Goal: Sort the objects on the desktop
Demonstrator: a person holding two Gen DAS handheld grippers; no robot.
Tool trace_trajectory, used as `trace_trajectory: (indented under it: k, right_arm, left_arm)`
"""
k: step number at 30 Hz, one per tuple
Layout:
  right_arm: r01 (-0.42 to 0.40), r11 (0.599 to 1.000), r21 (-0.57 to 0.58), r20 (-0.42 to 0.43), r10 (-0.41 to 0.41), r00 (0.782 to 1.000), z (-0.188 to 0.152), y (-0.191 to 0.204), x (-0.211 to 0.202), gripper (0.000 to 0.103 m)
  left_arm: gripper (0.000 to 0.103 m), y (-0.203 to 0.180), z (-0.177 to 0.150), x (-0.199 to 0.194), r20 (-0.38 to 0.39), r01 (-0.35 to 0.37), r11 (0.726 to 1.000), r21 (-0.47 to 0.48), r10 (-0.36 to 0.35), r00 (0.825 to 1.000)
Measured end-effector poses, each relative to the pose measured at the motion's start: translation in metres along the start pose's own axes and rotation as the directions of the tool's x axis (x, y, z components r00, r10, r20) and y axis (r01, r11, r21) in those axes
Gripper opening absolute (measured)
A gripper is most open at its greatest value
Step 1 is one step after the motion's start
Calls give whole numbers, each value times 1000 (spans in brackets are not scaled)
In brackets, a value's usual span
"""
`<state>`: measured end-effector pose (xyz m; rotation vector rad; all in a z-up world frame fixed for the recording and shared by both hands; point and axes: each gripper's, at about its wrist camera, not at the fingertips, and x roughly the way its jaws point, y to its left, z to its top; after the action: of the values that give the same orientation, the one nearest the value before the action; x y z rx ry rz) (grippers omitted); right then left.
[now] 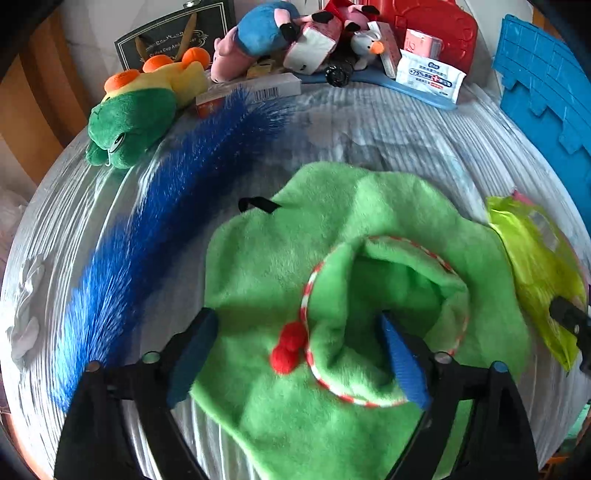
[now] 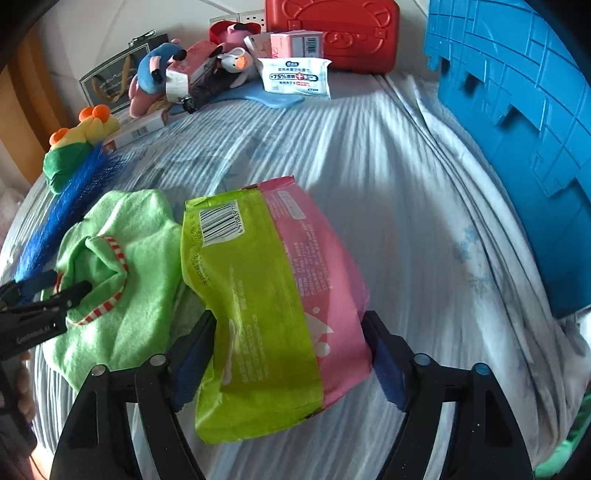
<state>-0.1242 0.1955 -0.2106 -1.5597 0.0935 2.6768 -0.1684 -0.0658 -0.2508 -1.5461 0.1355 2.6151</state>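
**Both grippers on soft goods, mid-bed**

Left wrist view: left gripper (image 1: pixel 295 354) wide open over the green cloth (image 1: pixel 280 266), one finger poked into its red-and-white trimmed opening, the other outside the fold. Nothing clamped yet; the straddle looks set for a pinch on the trim. Blue brush (image 1: pixel 159 206) lies diagonally just beside the cloth, toward the bed's left edge. Frog plush (image 1: pixel 129 125) at the far-left corner.

Right wrist view: right gripper (image 2: pixel 288 350) is closed around the green-and-pink pack (image 2: pixel 273 295), pads pressing both sides. Whether the pack is lifted clear of the bed (image 2: pixel 388 177) I cannot tell. It overlaps the cloth's edge.

Containers: blue crate (image 2: pixel 517 155) at the right edge, interior unseen. Red case (image 2: pixel 332 33) at the far edge, lid shut, with wipes (image 2: pixel 295 77) and plush toys (image 2: pixel 166 74) in front.
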Motion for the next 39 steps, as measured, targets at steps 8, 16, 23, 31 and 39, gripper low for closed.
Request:
trace_trajectory:
  k: [8, 16, 23, 31, 39]
  right_arm:
    - [-40, 999, 25, -45, 41, 998, -5, -10, 22, 103]
    - [-31, 999, 27, 9, 31, 999, -4, -9, 22, 103]
    - [12, 1000, -15, 61, -11, 998, -8, -2, 23, 103]
    - [19, 998, -53, 56, -16, 998, -5, 7, 9, 76]
    - [34, 995, -91, 196, -16, 980, 4, 19, -49, 70]
  left_arm:
    - [103, 12, 3, 7, 34, 25, 998, -49, -23, 999]
    - [103, 10, -1, 4, 42, 24, 998, -54, -21, 999]
    - [95, 7, -4, -1, 33, 27, 998, -55, -25, 999]
    - [31, -6, -6, -28, 59, 9, 999, -37, -6, 998]
    - [31, -25, 23, -128, 314, -61, 997, 44, 44, 948]
